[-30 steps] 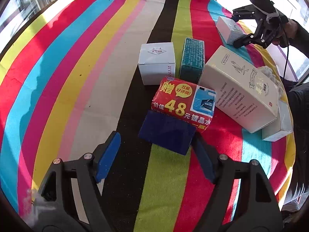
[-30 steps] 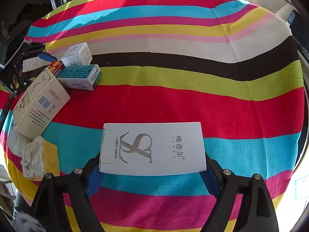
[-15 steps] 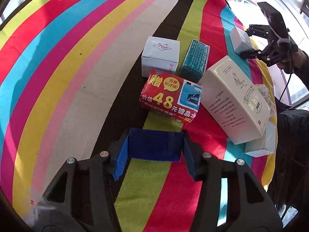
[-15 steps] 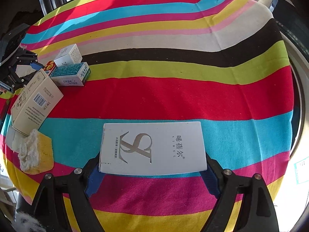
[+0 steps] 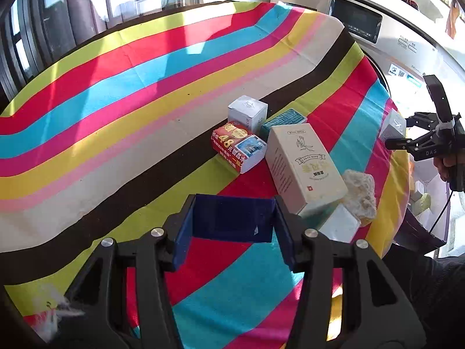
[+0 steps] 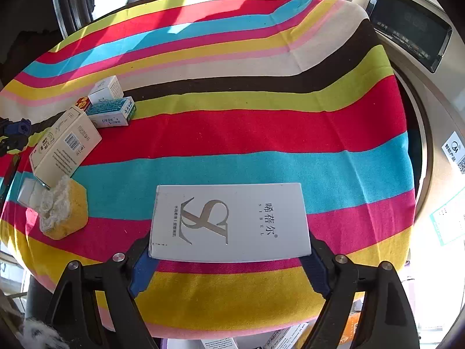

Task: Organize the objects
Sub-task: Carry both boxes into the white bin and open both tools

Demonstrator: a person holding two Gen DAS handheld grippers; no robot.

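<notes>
My left gripper [image 5: 234, 232] is shut on a dark blue box [image 5: 232, 218] and holds it above the striped cloth [image 5: 116, 116]. Beyond it lie a red box [image 5: 237, 147], a small white cube box [image 5: 247, 112], a teal box [image 5: 283, 119] and a large cream box [image 5: 305, 165]. My right gripper [image 6: 229, 258] is shut on a white flat box [image 6: 229, 222] with a silver logo, held over the cloth's near edge. The right gripper also shows at the far right of the left wrist view [image 5: 398, 132].
A yellow sponge with white fluff [image 6: 62, 212] and a small white box [image 6: 27, 192] lie by the cream box [image 6: 64, 145]. A washing machine [image 6: 421, 58] stands behind the table on the right. More boxes lie below the table edge [image 6: 284, 337].
My left gripper closed on the dark blue box, lifted it and pulled back from the red box. My right gripper pulled back toward the table's near edge, still holding the white box.
</notes>
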